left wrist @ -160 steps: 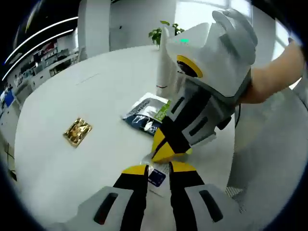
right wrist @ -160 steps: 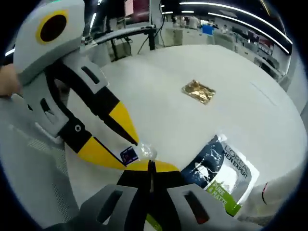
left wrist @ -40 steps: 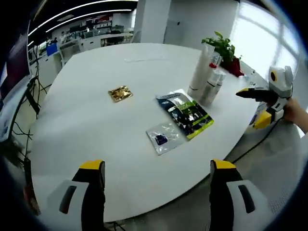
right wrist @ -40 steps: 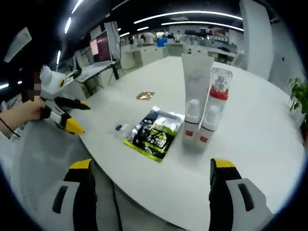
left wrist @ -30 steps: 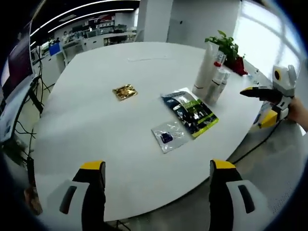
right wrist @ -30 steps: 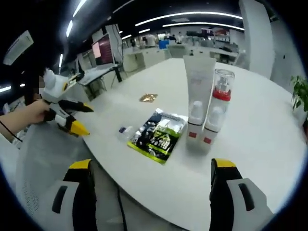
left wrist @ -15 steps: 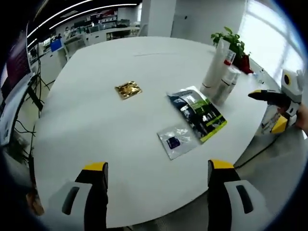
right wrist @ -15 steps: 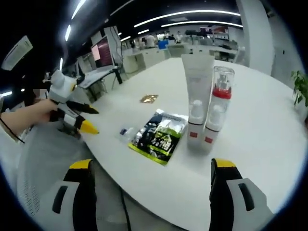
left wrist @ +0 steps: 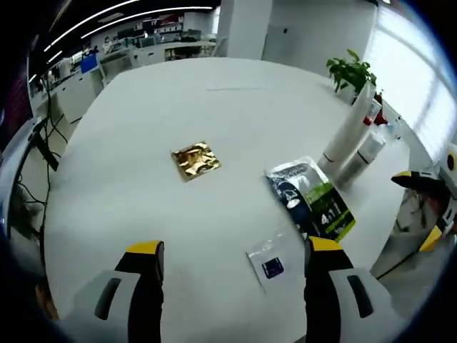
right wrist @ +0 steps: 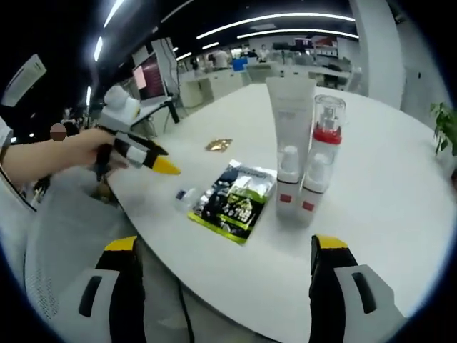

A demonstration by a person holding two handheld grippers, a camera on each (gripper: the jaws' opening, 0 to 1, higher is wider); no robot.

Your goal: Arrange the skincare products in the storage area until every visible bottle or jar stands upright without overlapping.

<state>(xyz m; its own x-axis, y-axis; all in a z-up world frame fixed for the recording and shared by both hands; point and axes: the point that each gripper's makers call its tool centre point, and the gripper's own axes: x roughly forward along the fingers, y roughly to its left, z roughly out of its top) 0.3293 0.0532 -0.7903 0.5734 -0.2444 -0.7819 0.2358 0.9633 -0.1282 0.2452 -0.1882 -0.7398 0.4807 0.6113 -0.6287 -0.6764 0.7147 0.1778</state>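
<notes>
On the white table, from left to right, lie a gold packet, a clear sachet and a dark green-edged pouch. A white tube and a red-collared pump bottle stand upright, touching. Both the left gripper and the right gripper are spread wide, holding nothing.

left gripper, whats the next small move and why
Probably ease the open left gripper forward and down onto the small clear sachet lying flat just ahead of its jaws. The tall tube and pump bottle stand upright already; the green pouch and gold sachet also lie flat.
</notes>
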